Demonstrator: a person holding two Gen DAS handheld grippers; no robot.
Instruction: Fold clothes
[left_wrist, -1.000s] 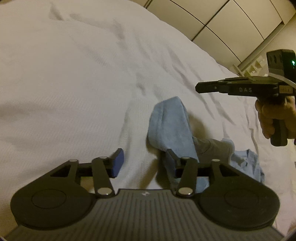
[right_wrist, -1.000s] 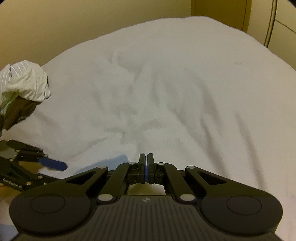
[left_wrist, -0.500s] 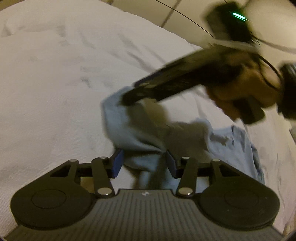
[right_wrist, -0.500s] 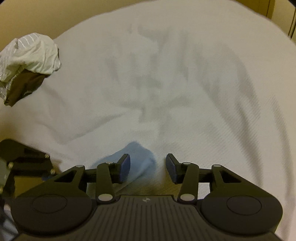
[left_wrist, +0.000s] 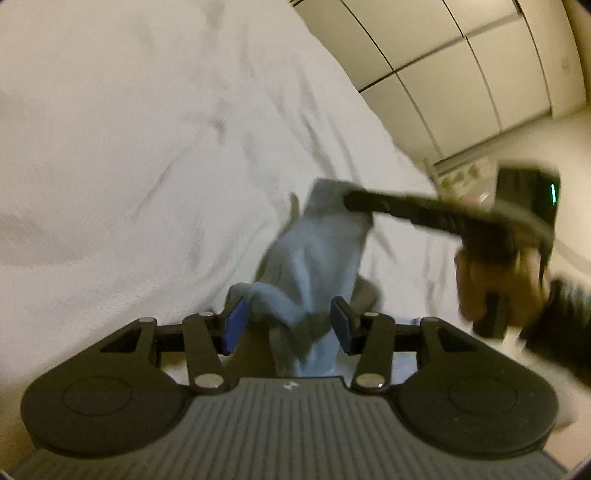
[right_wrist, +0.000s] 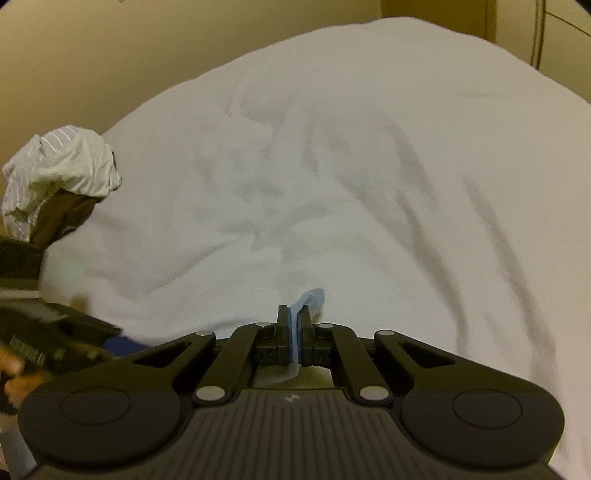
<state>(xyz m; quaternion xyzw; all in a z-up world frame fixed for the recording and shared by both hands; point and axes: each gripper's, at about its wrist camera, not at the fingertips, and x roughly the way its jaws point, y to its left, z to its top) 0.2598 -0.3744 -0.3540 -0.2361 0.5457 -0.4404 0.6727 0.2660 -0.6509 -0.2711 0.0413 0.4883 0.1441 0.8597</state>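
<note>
Nearest in the left wrist view, low centre of the frame: the left tool (left_wrist: 287, 325), blue pads spread well apart, with a bunched fold of a light blue garment (left_wrist: 317, 254) lying between them, not pinched. Just beyond, same garment rising up the middle of the frame off the white bed (left_wrist: 129, 155), its far upper edge gripped by the blurred black tip of the right tool (left_wrist: 351, 197) at centre right. To the right of that, a hand (left_wrist: 495, 284) in a dark sleeve wrapped round the right tool's handle, a green light glowing on the body above. Farthest, upper right: pale cupboard doors (left_wrist: 454, 77). In the right wrist view, low centre: right tool (right_wrist: 294, 332) clamped shut on a thin strip of the light blue garment (right_wrist: 312, 299), a small corner poking out past the pads and a bit hanging below them. At lower left edge, blurred: left tool (right_wrist: 66, 334), dark, with a fingertip showing beneath. Beyond, wrinkled white bed (right_wrist: 369, 166) filling most of the frame. At far left, middle height: a crumpled pile of striped white cloth over something brown (right_wrist: 55, 184), resting on the bed's edge. Behind, across the top: a beige wall (right_wrist: 110, 55).
</note>
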